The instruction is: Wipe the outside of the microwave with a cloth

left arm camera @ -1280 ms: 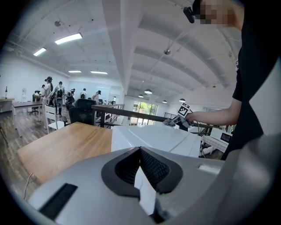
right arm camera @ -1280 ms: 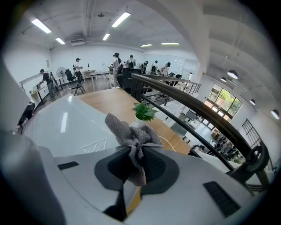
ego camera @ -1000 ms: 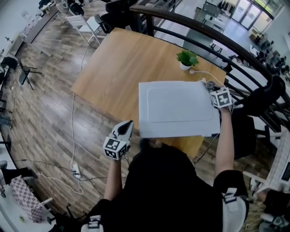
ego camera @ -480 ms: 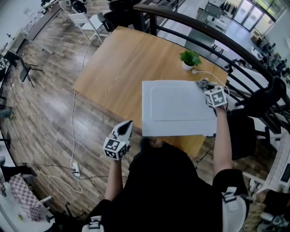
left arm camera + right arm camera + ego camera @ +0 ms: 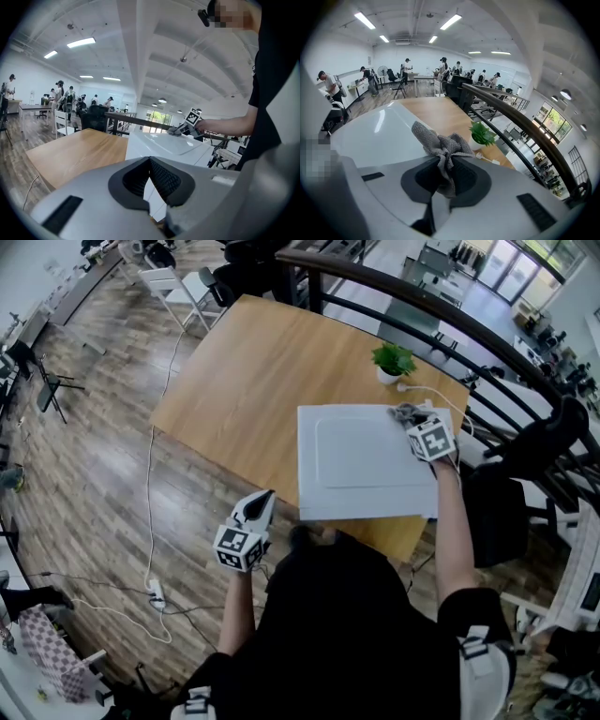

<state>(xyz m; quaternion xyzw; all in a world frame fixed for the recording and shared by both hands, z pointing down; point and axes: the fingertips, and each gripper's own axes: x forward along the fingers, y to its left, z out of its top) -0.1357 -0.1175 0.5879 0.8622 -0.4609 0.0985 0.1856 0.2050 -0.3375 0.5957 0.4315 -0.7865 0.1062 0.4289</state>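
The right gripper [image 5: 414, 424] clenches a bunched cloth [image 5: 401, 412] on the microwave's [image 5: 361, 474] top, at its far right corner. The microwave sits at the desk's [image 5: 253, 381] near right edge. Only a pinch of fabric is caught, so I judge a hard stroke could drag it free, or run off the corner into the cord [image 5: 433, 391] and plant [image 5: 392, 362] just beyond. The left gripper [image 5: 262, 498], jaws together on nothing, hangs off the desk's near edge, so nothing braces the microwave against sliding.

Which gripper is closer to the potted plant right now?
Right. The right gripper, holding the cloth, sits at the microwave's far right corner near the potted plant; the left gripper is off the table, near-left of the microwave.
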